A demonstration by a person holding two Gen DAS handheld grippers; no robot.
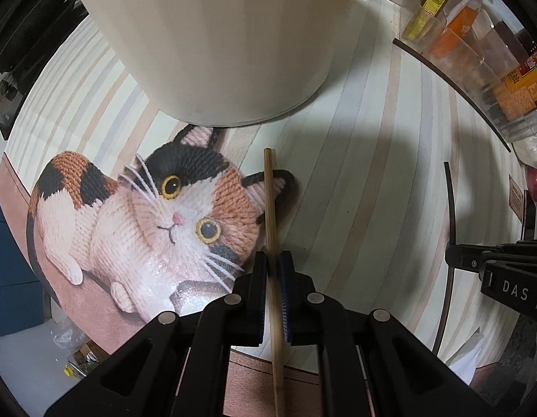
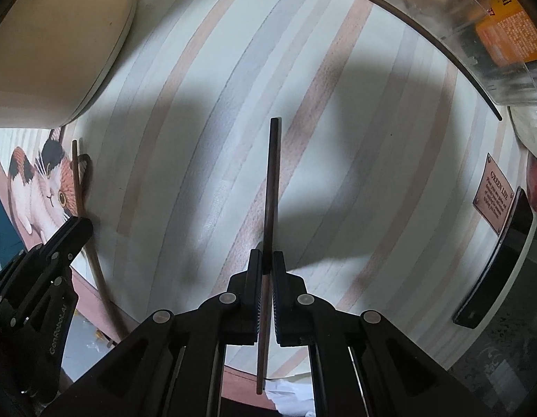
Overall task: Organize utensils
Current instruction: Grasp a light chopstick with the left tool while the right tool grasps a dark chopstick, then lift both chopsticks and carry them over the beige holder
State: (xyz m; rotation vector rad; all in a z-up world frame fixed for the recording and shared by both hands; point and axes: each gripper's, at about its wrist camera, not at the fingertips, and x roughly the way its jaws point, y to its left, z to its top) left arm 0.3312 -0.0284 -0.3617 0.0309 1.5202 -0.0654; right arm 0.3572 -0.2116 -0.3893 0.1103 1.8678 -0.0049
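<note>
Striped surface (image 2: 338, 69), cream container (image 1: 216, 34) standing. Left tongs (image 1: 272, 264) clamp a light chopstick (image 1: 270, 208); right tongs (image 2: 265, 260) clamp a dark chopstick (image 2: 271, 180), both pointing forward.

"DAS" on right gripper (image 1: 504, 278), "GenRobot.AI" on left gripper (image 2: 56, 253), "GREEN LIFE" on copper plaque (image 2: 492, 193)
</note>
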